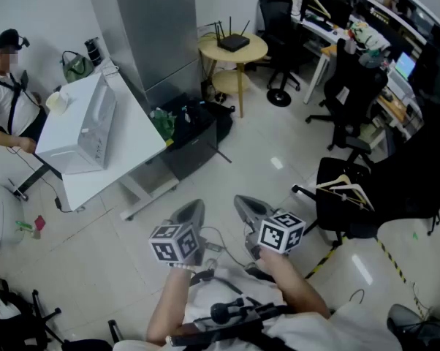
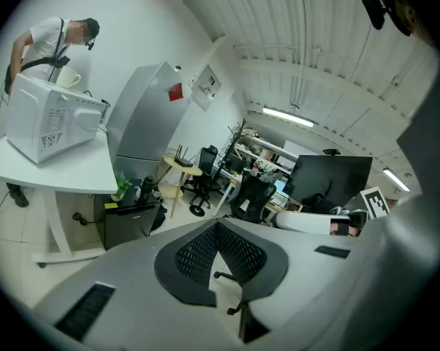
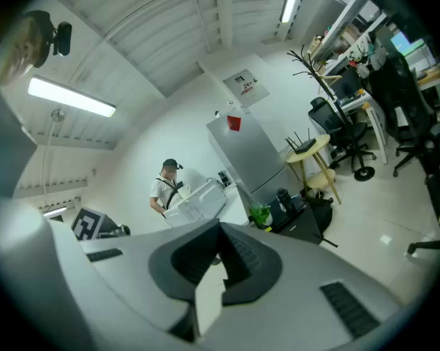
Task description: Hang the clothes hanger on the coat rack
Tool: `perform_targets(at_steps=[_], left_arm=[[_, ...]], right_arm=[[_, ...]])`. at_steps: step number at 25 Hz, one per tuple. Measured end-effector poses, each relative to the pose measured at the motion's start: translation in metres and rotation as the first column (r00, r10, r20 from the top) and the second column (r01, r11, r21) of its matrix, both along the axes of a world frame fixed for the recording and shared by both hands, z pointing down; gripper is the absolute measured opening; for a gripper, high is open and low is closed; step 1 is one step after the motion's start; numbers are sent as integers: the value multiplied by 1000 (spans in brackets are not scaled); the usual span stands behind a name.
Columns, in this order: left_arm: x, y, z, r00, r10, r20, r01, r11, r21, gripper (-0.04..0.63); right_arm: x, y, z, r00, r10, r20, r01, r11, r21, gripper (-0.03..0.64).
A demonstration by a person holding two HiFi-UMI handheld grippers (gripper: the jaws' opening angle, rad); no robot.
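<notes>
clothes hanger (image 1: 346, 188) on chair (image 1: 351, 221), left hand-held gripper (image 1: 196, 205) and right hand-held gripper (image 1: 240, 199) closed, empty

Shows a pale, triangular clothes hanger (image 1: 346, 189) lying roughly flat on the dark seat of a black chair (image 1: 337, 216), seemingly with a second hanger beneath it. Shows a thin black coat rack (image 3: 321, 79) standing upright, branched like a bare tree, by the desks (image 3: 373, 86), well apart from the hanger.
</notes>
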State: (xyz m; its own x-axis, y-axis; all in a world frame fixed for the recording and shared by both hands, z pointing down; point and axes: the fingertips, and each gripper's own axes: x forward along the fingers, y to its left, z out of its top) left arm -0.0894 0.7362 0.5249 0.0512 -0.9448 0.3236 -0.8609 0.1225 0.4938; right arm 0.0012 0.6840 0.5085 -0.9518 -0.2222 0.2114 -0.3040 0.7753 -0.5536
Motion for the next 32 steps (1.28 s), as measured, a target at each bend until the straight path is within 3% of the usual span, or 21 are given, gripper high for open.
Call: perform_targets(at_steps=[7, 12, 20, 28, 32], left_arm=[[-18, -17, 1, 998, 61, 4, -61, 998, 7, -2], [-9, -31, 10, 987, 158, -4, -158, 987, -7, -2], [45, -78, 29, 956, 294, -26, -294, 955, -43, -2], [123, -167, 34, 915, 404, -19, -404, 912, -68, -2], [154, -215, 39, 912, 410, -15, -410, 908, -83, -2]], right_arm=[[-14, -12, 3, 998, 68, -5, -68, 998, 5, 12], [0, -13, 13, 986, 166, -16, -166, 986, -15, 12], [55, -47, 33, 953, 302, -37, -303, 951, -54, 12], [127, -133, 39, 913, 405, -56, -408, 911, -60, 26], [161, -182, 41, 897, 437, -66, -441, 896, -55, 31]])
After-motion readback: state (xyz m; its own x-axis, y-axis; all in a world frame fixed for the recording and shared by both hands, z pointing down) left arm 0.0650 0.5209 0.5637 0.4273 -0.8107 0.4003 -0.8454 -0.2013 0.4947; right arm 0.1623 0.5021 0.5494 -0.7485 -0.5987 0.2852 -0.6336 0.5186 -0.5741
